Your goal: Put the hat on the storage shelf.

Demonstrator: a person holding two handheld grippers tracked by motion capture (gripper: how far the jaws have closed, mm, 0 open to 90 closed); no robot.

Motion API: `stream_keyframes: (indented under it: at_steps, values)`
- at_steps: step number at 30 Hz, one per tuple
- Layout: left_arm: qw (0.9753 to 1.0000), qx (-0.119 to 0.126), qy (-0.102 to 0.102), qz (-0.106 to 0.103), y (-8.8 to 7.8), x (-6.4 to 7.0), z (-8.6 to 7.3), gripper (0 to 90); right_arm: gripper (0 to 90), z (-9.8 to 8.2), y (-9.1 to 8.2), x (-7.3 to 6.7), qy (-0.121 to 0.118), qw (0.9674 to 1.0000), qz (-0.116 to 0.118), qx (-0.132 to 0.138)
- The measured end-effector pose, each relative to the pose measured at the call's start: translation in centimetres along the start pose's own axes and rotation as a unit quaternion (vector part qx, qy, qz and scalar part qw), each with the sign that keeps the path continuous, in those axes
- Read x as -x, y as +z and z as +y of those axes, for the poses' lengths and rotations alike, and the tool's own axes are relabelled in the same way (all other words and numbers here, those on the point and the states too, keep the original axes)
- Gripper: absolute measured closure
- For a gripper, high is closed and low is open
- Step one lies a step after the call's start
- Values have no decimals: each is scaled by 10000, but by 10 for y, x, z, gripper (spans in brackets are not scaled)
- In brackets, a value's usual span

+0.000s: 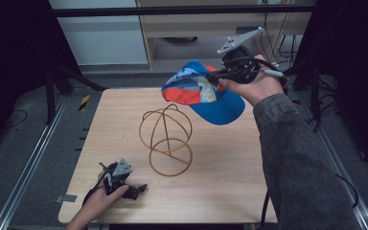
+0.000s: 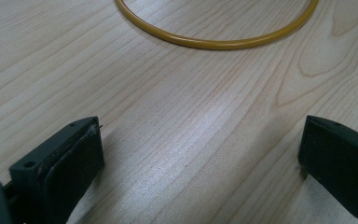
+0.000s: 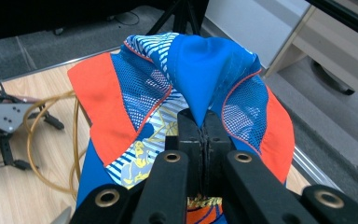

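Right gripper view: right gripper point(image 3: 204, 135) jaws pinching cap point(image 3: 200, 70) fabric.

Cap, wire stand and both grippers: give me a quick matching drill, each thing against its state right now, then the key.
Things:
1. cap
2. wire stand
3. left gripper
4. right gripper

States:
A. jaws wide apart, nothing between them, low over the table
B. standing bare on the table
C. held up in the air, above and behind the stand
D. jaws pinched together on blue fabric

Pairs: 1-C, 2-B, 3-A, 4-D
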State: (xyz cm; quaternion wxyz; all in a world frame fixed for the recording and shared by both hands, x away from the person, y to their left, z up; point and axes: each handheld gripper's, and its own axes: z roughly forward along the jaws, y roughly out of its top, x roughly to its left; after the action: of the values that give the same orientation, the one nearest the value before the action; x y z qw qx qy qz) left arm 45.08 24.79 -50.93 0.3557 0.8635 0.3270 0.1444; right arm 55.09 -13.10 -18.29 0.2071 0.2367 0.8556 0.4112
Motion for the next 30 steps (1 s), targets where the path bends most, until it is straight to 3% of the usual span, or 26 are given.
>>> stream_keyframes:
  at_steps: [11, 15, 30]
  values:
    - [10000, -1, -1, 5, 0, 0, 0, 0, 891, 14, 22, -12, 17, 9996, 239, 152]
    - [10000, -3, 3, 6, 0, 0, 0, 0, 891, 16, 38, -24, 5, 9988, 427, 220]
    - [10000, 7, -6, -1, 0, 0, 0, 0, 890, 26, 70, -43, -205, 9968, 767, 50]
